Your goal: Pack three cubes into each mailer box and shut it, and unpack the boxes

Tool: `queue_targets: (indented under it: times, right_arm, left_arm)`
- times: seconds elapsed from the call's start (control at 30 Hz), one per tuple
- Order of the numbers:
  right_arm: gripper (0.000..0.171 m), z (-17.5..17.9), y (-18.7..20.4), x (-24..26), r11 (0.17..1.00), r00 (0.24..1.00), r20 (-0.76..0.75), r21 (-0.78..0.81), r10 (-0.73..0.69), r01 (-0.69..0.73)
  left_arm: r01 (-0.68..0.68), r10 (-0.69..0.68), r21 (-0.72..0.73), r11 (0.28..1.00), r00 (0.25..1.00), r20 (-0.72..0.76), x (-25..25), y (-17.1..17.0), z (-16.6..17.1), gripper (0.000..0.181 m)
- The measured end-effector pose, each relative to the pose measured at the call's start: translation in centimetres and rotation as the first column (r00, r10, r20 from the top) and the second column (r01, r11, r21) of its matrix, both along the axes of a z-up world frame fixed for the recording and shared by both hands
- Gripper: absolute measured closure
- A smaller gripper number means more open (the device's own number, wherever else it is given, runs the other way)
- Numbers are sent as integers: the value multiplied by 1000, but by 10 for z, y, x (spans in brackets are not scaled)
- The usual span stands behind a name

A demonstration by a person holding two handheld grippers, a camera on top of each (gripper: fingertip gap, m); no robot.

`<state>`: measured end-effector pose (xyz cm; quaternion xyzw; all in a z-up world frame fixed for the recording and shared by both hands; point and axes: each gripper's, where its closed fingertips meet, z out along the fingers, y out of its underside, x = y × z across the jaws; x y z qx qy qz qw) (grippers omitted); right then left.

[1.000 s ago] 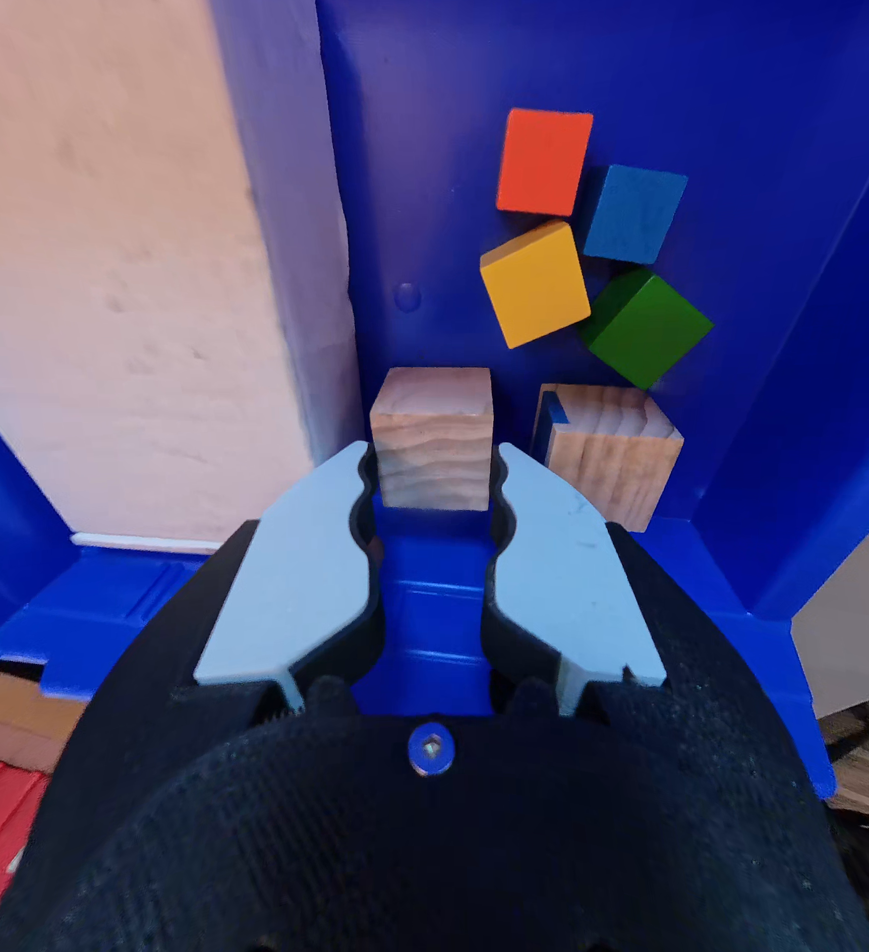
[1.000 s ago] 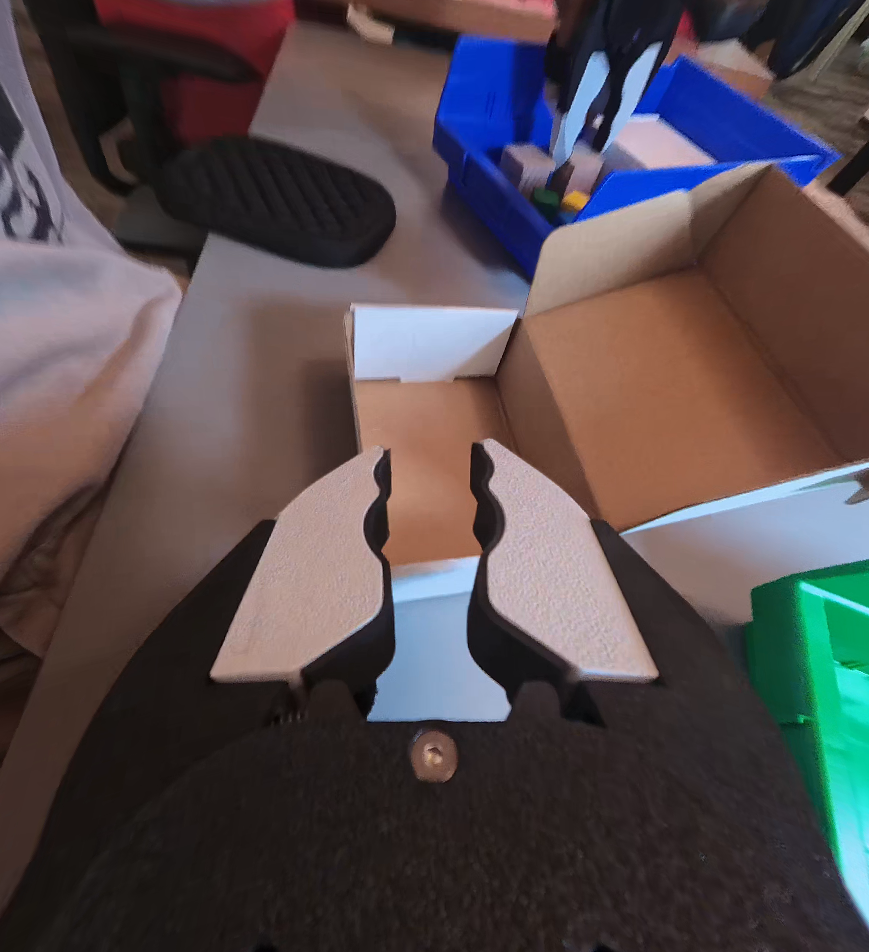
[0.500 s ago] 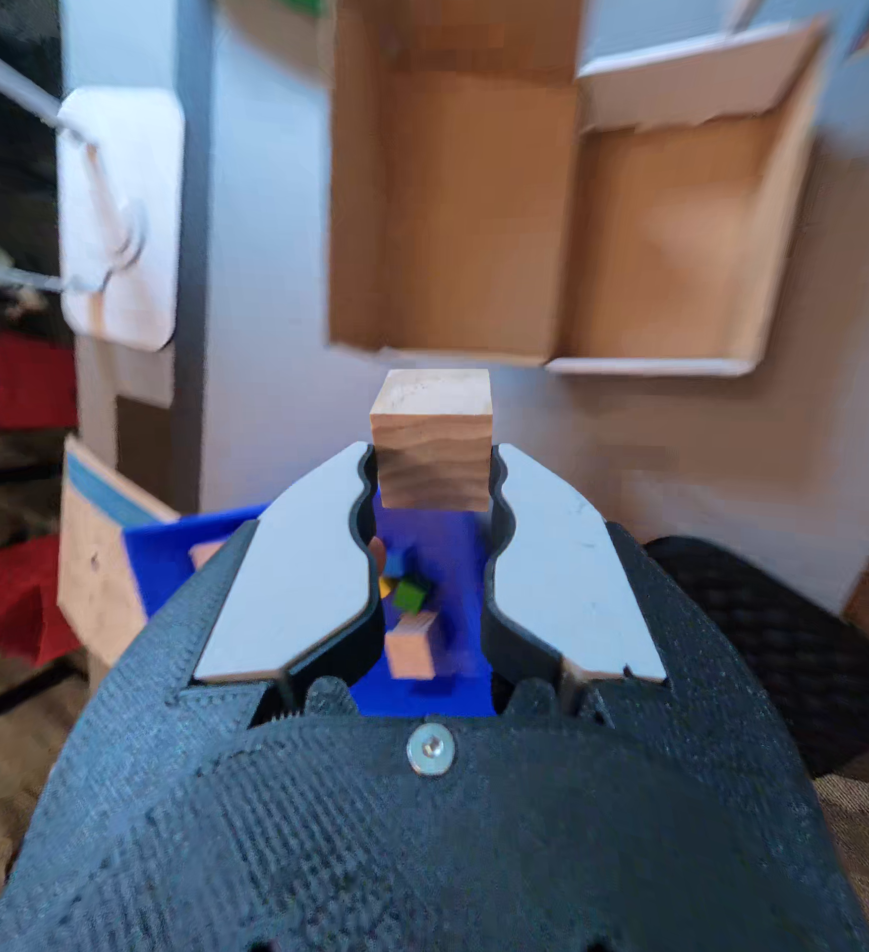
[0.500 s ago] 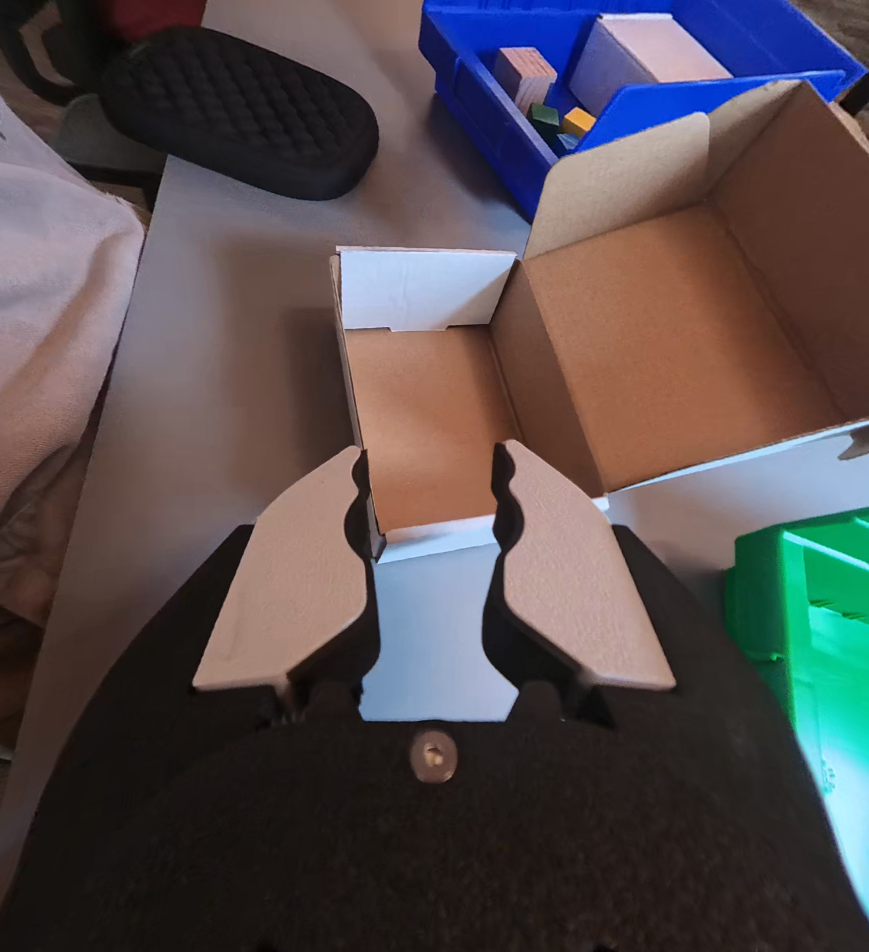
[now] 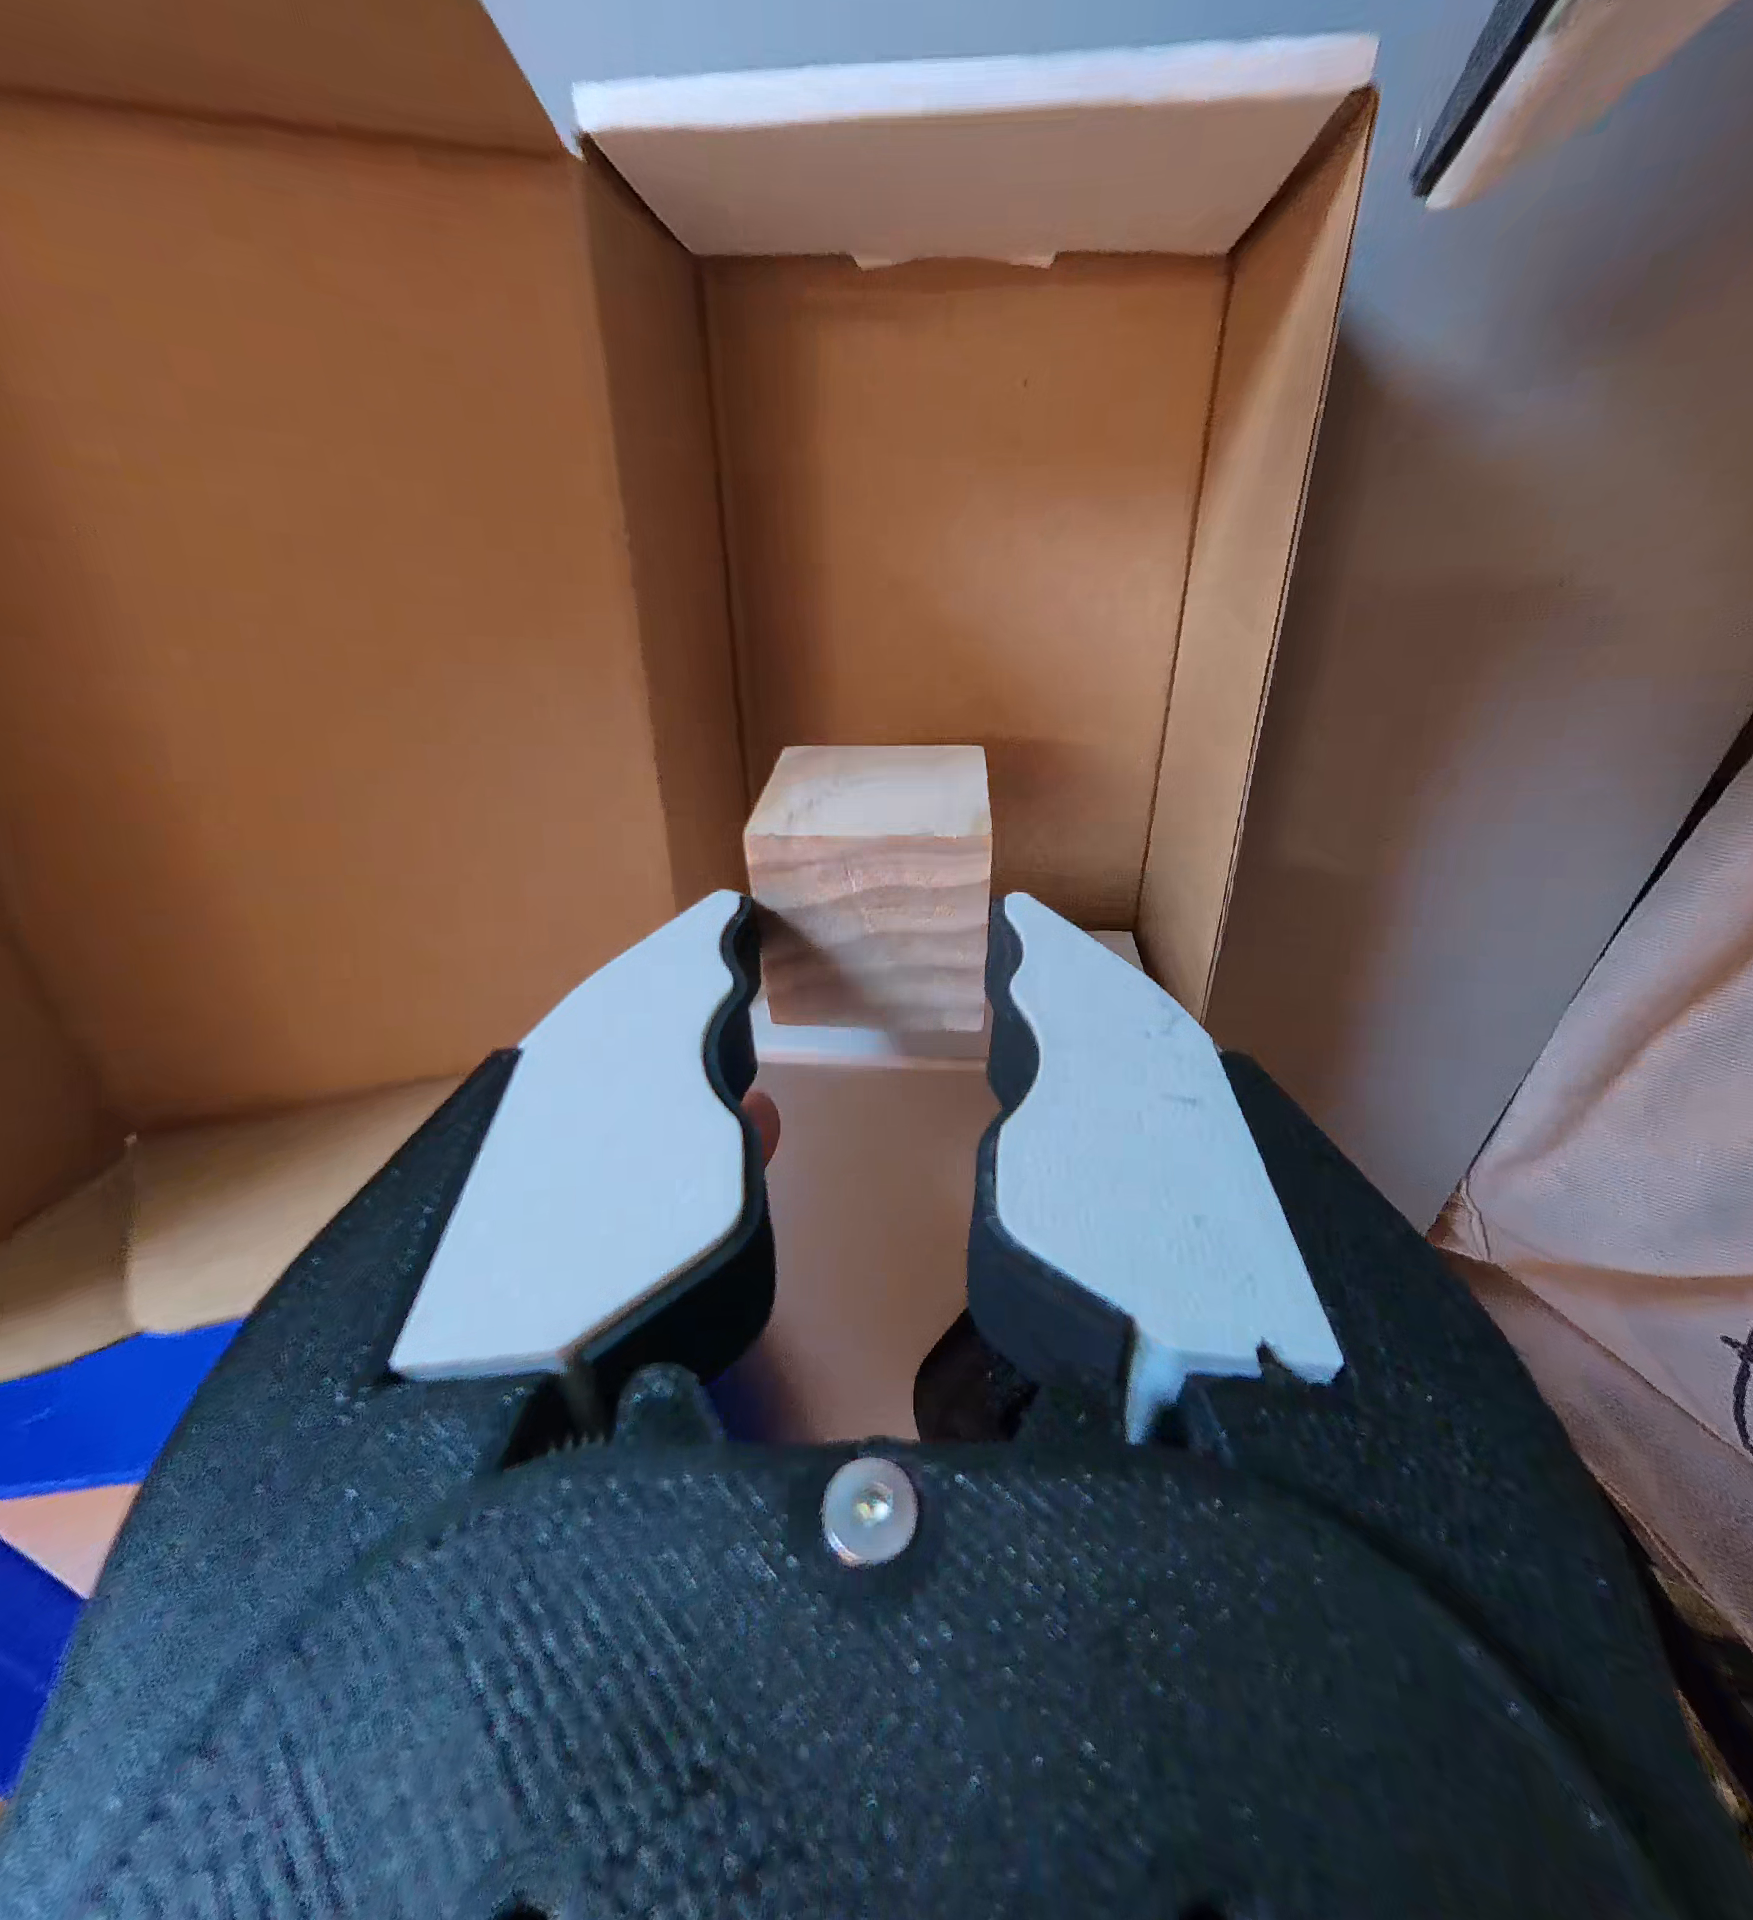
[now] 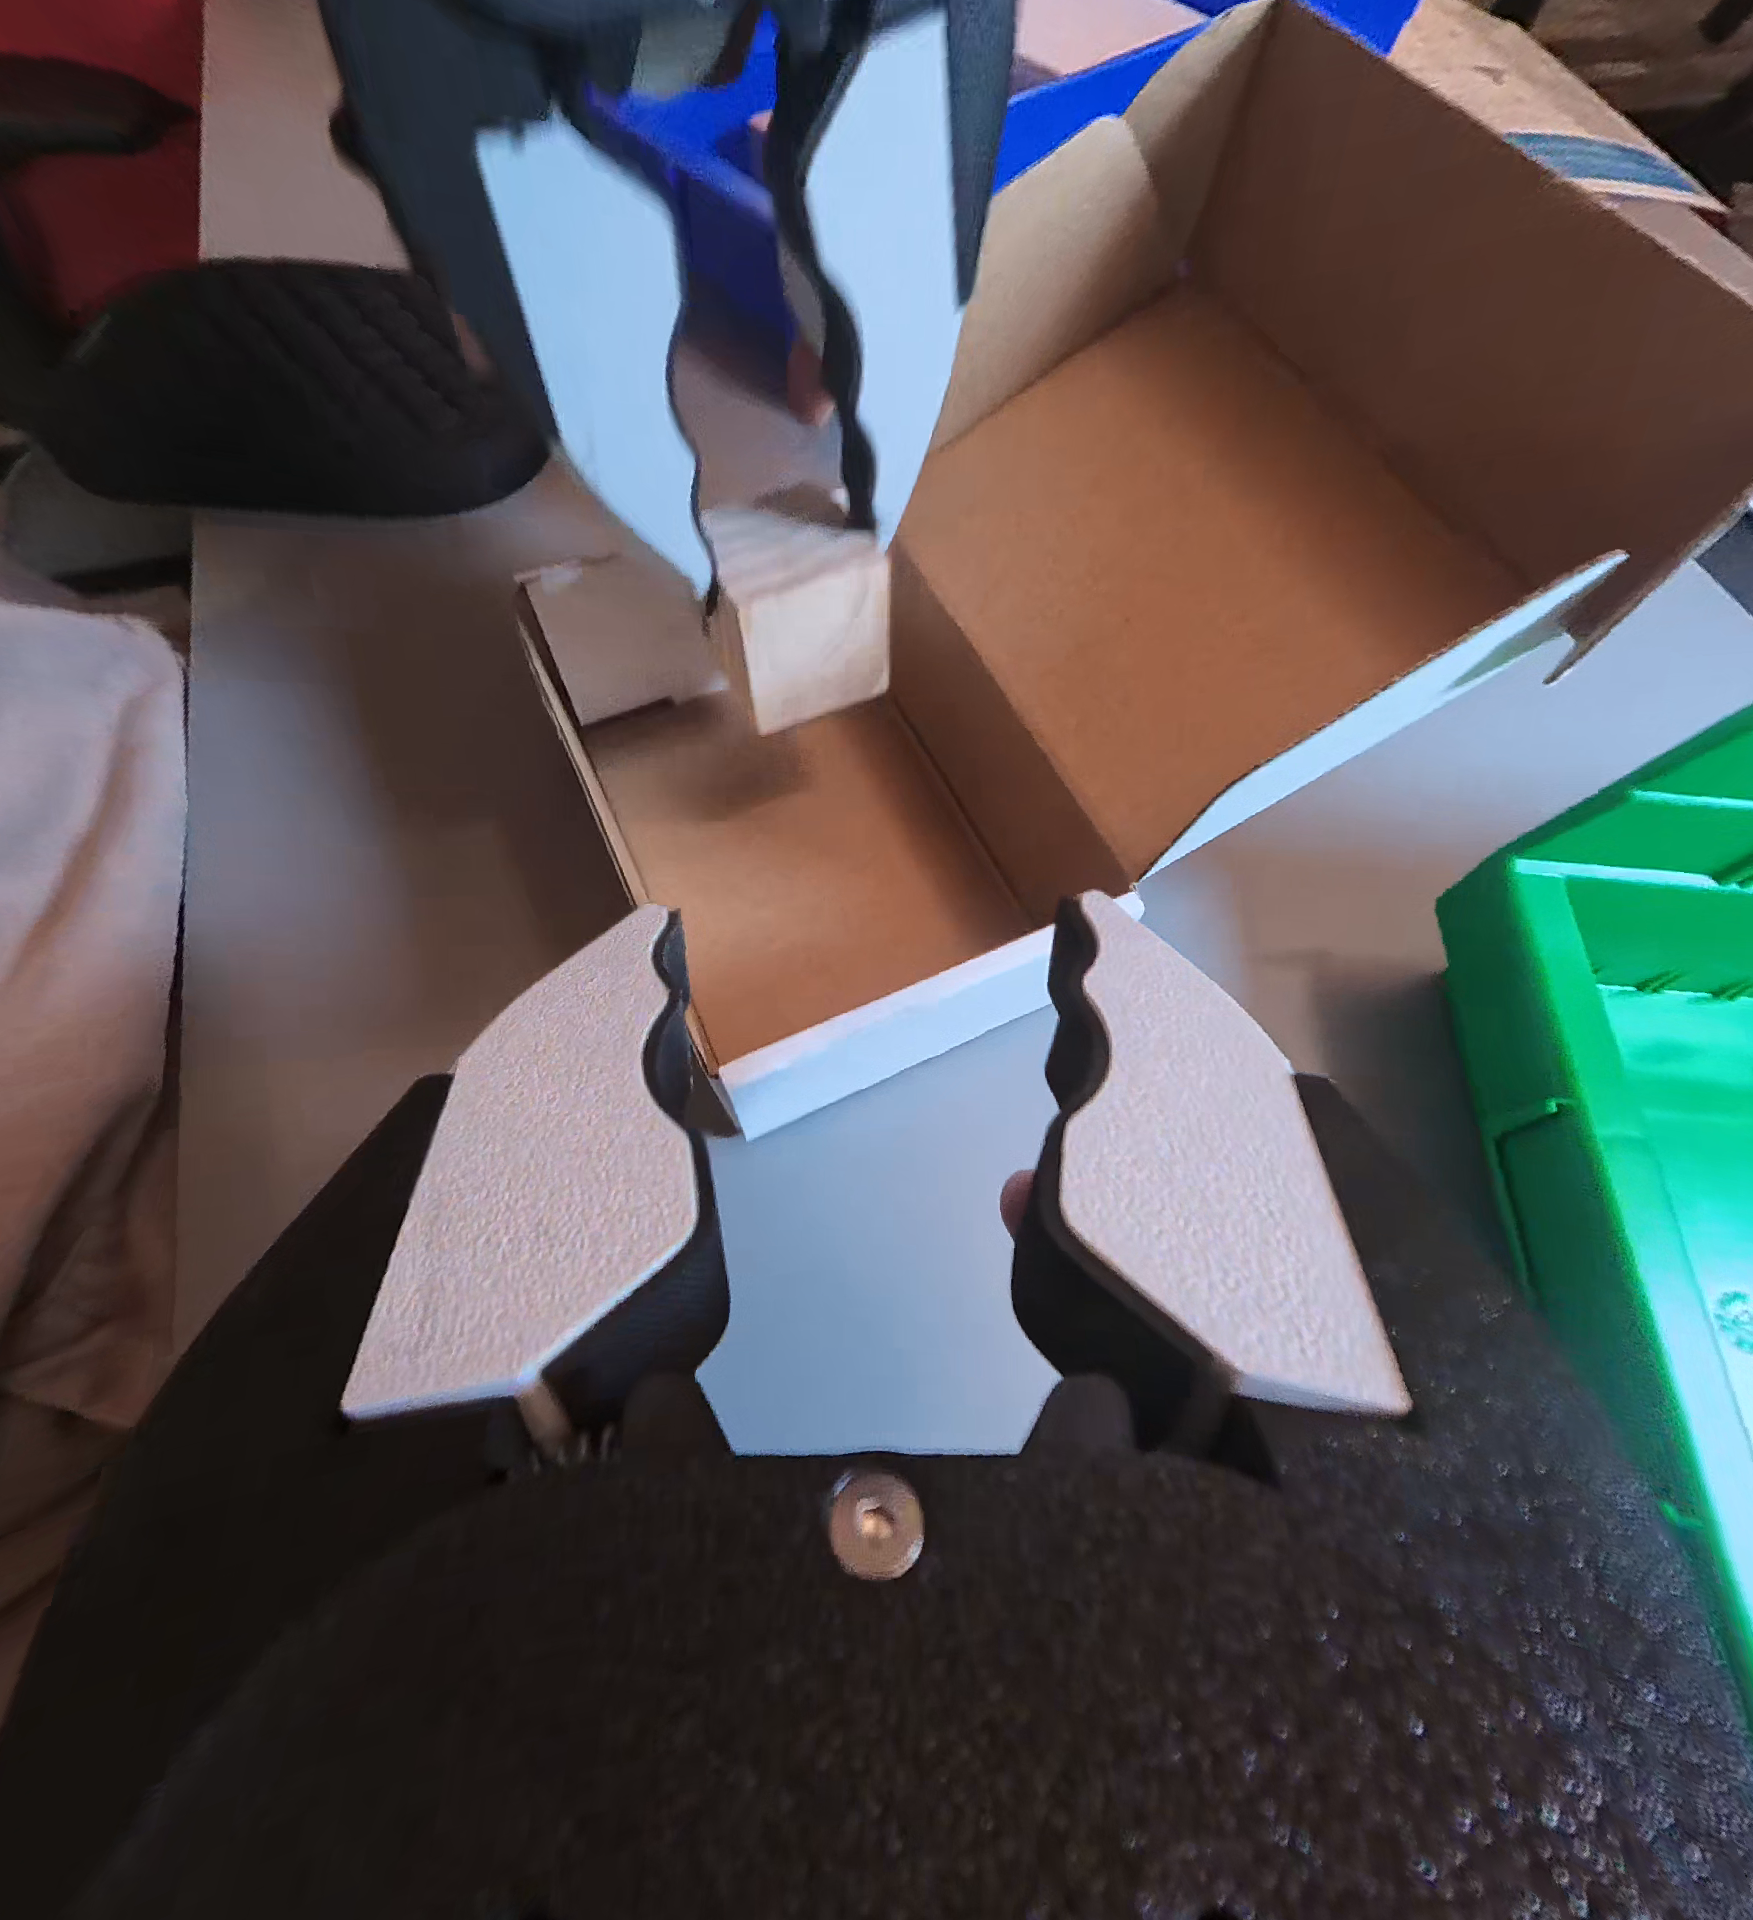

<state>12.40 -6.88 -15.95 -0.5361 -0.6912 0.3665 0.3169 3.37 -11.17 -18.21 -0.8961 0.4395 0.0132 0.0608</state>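
Observation:
A white mailer box (image 6: 882, 1029) lies open on the grey table, brown inside, with its lid (image 6: 1215, 520) standing up to the right. My left gripper (image 5: 872, 909) is shut on a plain wooden cube (image 5: 870, 894) and holds it just above the box floor (image 5: 955, 520), at the box's blue-bin end. In the right wrist view the left gripper (image 6: 789, 561) comes down from above with the cube (image 6: 815, 644), which casts a shadow on the floor. My right gripper (image 6: 870, 920) is open and empty at the opposite end of the box.
A green bin (image 6: 1682, 1039) stands at the right. A blue bin (image 6: 716, 177) sits beyond the box and shows in the left wrist view (image 5: 20, 1455). A black padded seat (image 6: 259, 384) and a person's pale clothing (image 6: 20, 935) lie to the left.
My left gripper lifted the wooden cube out of the blue bin and carried it over the open mailer box. My right gripper opened wider and stayed at the box's near end.

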Motion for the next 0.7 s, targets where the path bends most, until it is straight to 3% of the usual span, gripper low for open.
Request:
queue_targets:
  times: [0.03,0.27,0.7]
  right_arm:
    - [105,1,0,0,1000,1000,-12,-17,-15,14]
    - [109,0,5,6,994,994,-60,-66,-89,85]
    - [113,1,11,21,973,965,-161,-133,-207,186]
  left_arm:
    - [1,-1,-15,1000,1000,-7,0,-1,-5,139]
    - [51,-51,-2,999,995,-81,-4,1,-27,139]
    - [57,-48,91,994,994,-94,-18,11,-34,141]
